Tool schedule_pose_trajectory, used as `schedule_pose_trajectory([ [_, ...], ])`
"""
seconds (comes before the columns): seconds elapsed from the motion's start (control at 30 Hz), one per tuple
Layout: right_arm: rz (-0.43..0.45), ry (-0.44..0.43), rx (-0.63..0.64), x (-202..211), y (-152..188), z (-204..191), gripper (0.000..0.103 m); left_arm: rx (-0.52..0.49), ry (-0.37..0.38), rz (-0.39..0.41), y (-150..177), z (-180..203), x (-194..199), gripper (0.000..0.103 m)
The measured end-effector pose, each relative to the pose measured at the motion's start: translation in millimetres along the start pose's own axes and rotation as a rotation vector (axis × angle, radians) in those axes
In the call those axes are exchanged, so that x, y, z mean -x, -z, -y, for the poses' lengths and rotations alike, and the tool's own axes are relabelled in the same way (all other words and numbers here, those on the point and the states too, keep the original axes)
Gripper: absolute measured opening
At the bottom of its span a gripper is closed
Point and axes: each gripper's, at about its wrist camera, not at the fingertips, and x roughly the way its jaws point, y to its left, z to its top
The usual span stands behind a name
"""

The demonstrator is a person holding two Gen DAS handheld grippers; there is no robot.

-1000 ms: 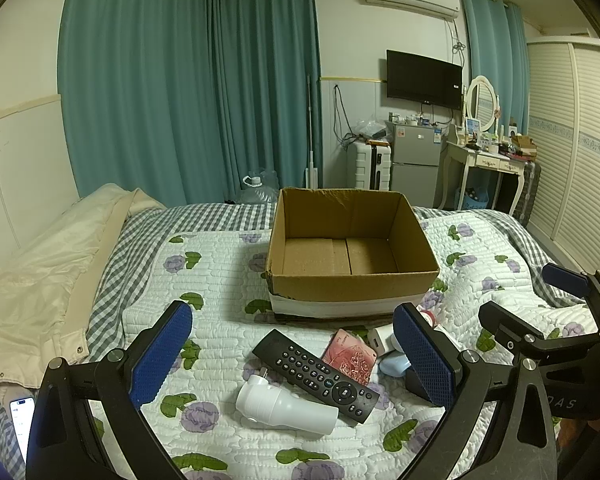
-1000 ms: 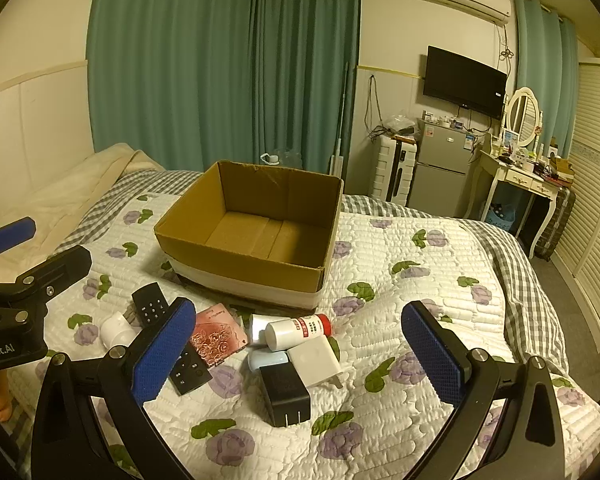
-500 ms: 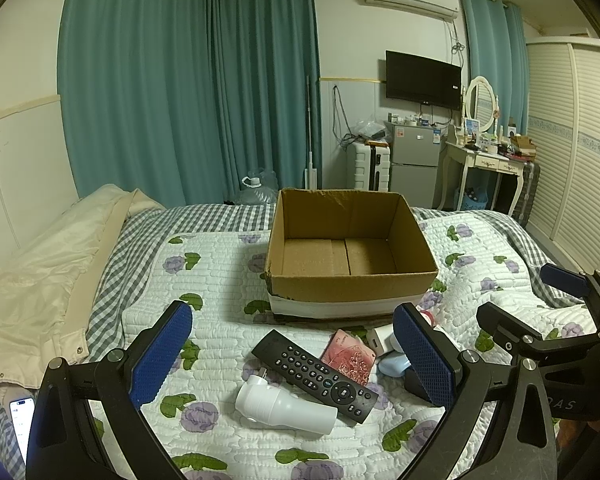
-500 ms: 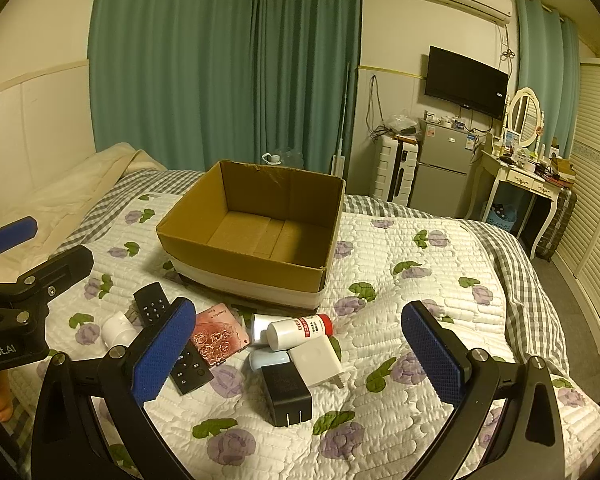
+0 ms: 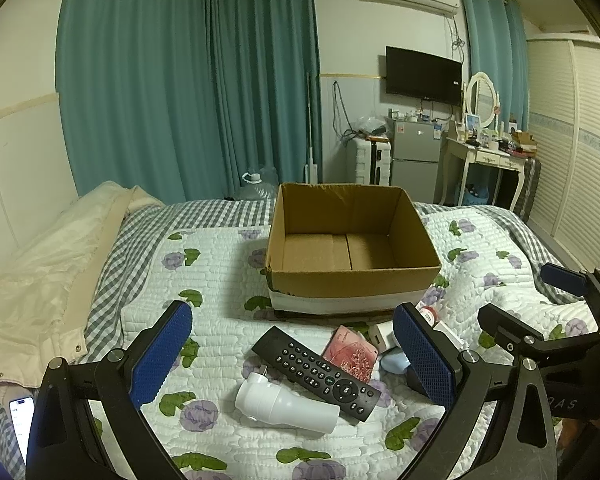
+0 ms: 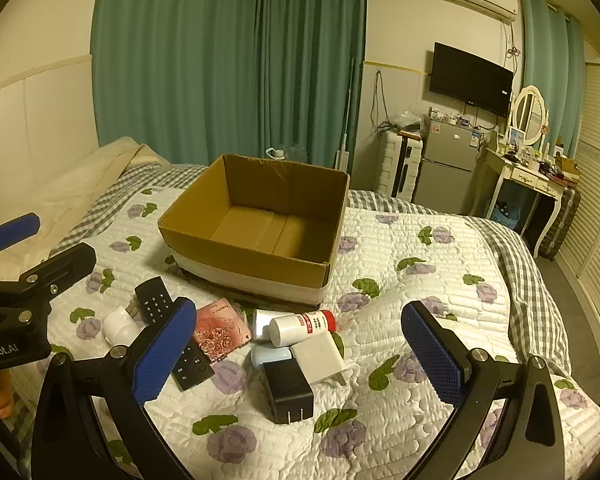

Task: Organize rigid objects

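Note:
An empty cardboard box (image 5: 352,280) (image 6: 244,256) stands on the bed. In front of it lie a black remote (image 5: 316,366) (image 6: 156,304), a white plug device (image 5: 286,404) (image 6: 118,324), a pink card case (image 5: 352,352) (image 6: 220,330), a white bottle with a red cap (image 6: 302,324), a white charger (image 6: 318,358), a black charger (image 6: 288,392) and a light blue item (image 6: 270,356). My left gripper (image 5: 292,360) is open above the remote. My right gripper (image 6: 300,358) is open above the chargers. Both are empty.
The floral quilt (image 6: 420,280) covers the bed. A cream pillow (image 5: 40,272) lies at the left, a phone (image 5: 20,420) near the left edge. A fridge (image 5: 414,160), dresser (image 5: 488,160) and wardrobe (image 5: 580,160) stand beyond the bed.
Both views have shifted very slightly; the objects and the open grippers stand as before.

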Motion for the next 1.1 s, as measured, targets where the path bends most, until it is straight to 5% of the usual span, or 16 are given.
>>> schedule_pose_trajectory([
  [0.2, -0.093, 0.023, 0.010, -30, 18, 7, 0.102, -0.007, -0.002, -0.045, 8, 1, -16, 0.102],
  [0.43, -0.292, -0.017, 0.039, -89, 60, 5, 0.085, -0.019, -0.018, -0.137, 25, 1, -49, 0.102],
  [0.57, -0.332, -0.047, 0.060, -101, 68, -3, 0.081, -0.023, -0.020, -0.183, 35, 0, -62, 0.102],
  [0.7, -0.376, -0.084, 0.071, -112, 72, -11, 0.054, -0.029, -0.013, -0.209, 41, -1, -70, 0.100],
  [0.83, -0.377, -0.077, 0.098, -107, 75, -16, 0.041, -0.041, -0.024, -0.225, 45, -4, -74, 0.100],
  [1.1, -0.292, -0.110, 0.104, -80, 65, -25, 0.039, -0.033, -0.048, -0.272, 59, -22, -61, 0.100],
])
